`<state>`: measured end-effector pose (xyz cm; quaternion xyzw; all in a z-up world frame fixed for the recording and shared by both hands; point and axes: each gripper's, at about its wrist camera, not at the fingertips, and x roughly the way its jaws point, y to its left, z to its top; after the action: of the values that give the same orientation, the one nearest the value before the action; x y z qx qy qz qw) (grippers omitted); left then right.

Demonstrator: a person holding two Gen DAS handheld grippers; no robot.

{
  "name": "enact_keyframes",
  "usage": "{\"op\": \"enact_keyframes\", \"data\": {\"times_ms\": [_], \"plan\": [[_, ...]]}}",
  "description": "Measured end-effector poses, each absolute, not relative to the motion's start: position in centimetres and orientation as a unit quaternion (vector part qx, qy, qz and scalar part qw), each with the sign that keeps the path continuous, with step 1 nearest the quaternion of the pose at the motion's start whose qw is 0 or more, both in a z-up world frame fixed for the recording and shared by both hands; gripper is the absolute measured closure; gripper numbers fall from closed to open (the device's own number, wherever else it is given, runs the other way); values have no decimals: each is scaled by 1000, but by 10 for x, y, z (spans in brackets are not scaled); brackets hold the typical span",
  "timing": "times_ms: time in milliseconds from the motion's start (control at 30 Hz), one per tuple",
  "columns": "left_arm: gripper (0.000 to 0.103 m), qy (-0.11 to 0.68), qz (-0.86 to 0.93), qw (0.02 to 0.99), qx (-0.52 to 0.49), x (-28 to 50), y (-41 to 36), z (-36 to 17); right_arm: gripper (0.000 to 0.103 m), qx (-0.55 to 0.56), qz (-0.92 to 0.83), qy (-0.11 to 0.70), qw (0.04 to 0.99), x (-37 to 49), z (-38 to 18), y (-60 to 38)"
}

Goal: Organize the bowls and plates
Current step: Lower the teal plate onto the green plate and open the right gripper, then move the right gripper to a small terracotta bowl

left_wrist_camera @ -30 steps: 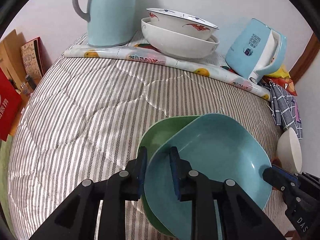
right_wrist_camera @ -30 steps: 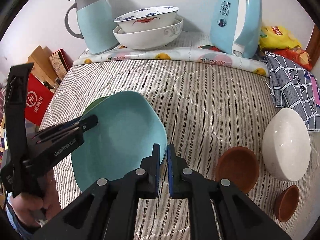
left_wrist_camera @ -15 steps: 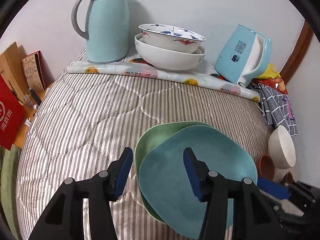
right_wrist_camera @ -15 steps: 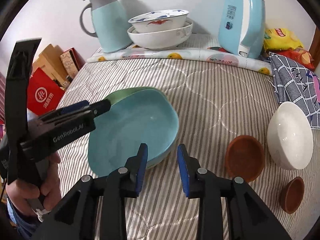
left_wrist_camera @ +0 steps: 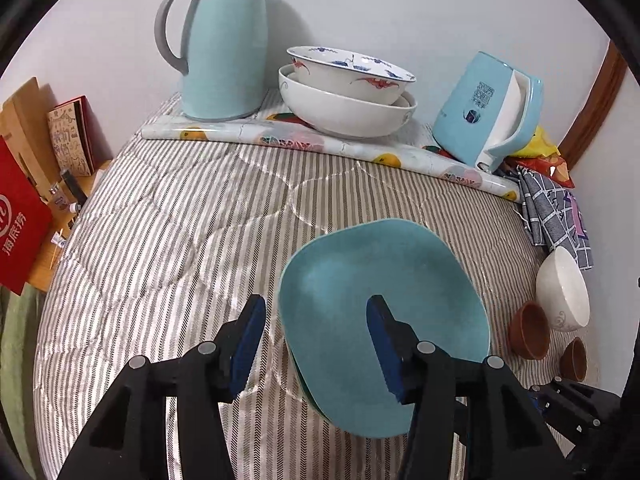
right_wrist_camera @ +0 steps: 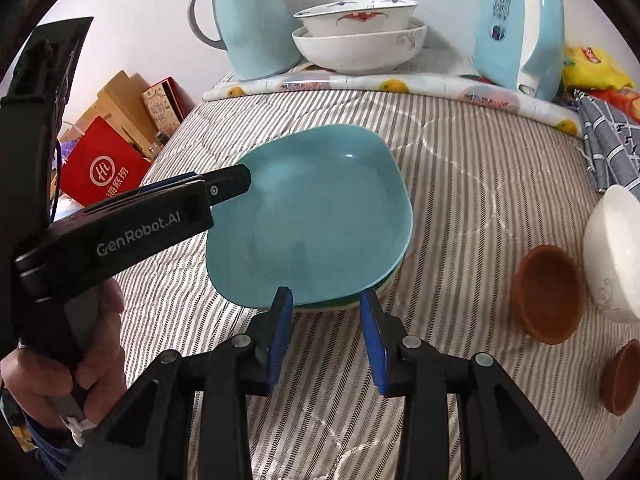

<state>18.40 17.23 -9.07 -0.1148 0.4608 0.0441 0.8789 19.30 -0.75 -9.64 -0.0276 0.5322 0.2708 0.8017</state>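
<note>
A teal plate lies stacked on a green plate on the striped cloth; only the green rim shows beneath it. My left gripper is open, its jaws spread over the teal plate's near edge, holding nothing. My right gripper is open and empty at the stack's near rim. Two nested white bowls stand at the back. A white bowl and two brown cups sit at the right.
A teal thermos jug and a blue kettle stand at the back on a fruit-print mat. A checked cloth and snack bags lie at the right. A red bag and boxes sit beyond the left edge.
Both grippers opened and let go of the teal plate. It now rests squarely on the green plate. Both grippers pulled back and up a little.
</note>
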Motion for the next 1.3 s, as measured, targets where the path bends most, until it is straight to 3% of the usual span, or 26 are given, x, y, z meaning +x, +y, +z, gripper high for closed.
{"op": "enact_keyframes", "data": {"times_ms": [433, 567, 867, 1300], "plan": [[53, 453, 24, 887, -84, 174, 120, -73, 67, -5, 207, 494, 845, 188, -66, -87], [53, 450, 20, 890, -71, 171, 92, -66, 59, -1, 172, 474, 864, 181, -58, -130], [53, 441, 12, 896, -47, 165, 29, -55, 55, 15, 111, 445, 889, 169, -51, -217], [53, 442, 7, 897, -23, 169, -24, -61, 55, 15, 51, 455, 889, 168, -64, -297]]}}
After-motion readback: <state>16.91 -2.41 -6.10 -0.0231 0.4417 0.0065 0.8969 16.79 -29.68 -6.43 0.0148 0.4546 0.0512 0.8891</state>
